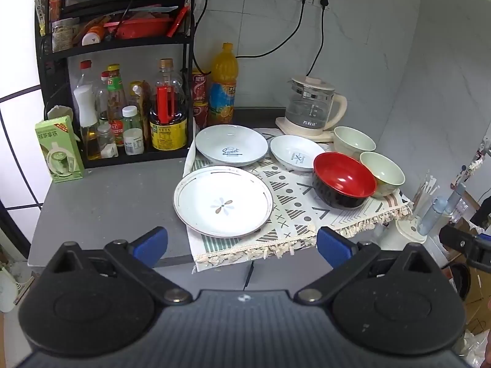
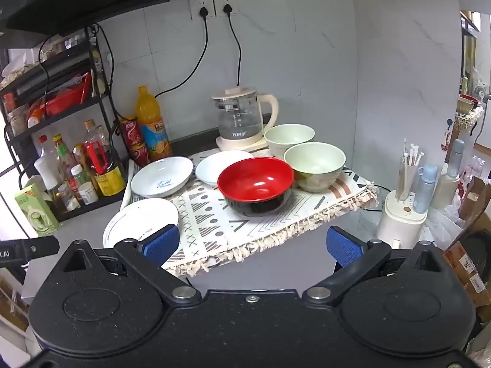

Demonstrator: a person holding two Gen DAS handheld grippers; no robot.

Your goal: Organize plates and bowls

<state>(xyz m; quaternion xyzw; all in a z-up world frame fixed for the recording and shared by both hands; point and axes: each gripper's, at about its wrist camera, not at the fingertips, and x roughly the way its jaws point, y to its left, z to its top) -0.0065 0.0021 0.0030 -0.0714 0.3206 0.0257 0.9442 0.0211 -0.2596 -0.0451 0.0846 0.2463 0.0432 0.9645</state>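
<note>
Left wrist view looks down on crockery laid out singly on a patterned cloth [image 1: 294,205], presumably so each piece can be reached on its own: a flower plate [image 1: 223,201] nearest, half off the cloth's left edge, a "Sweet" dish [image 1: 231,144] just behind it, a smaller white dish [image 1: 296,152] to the right, then a red bowl [image 1: 343,181] touching one pale green bowl [image 1: 383,173], with a second green bowl [image 1: 354,139] by the kettle [image 1: 313,107]. The left gripper [image 1: 242,245] hangs short of the counter edge, fingers spread wide and empty. The right gripper [image 2: 253,245] is likewise splayed, holding nothing, facing the red bowl from in front of the cloth's fringe. Nothing is stacked yet, so I'd judge the sorting hasn't begun; plates seem to fall to the left, bowls to the right.
</note>
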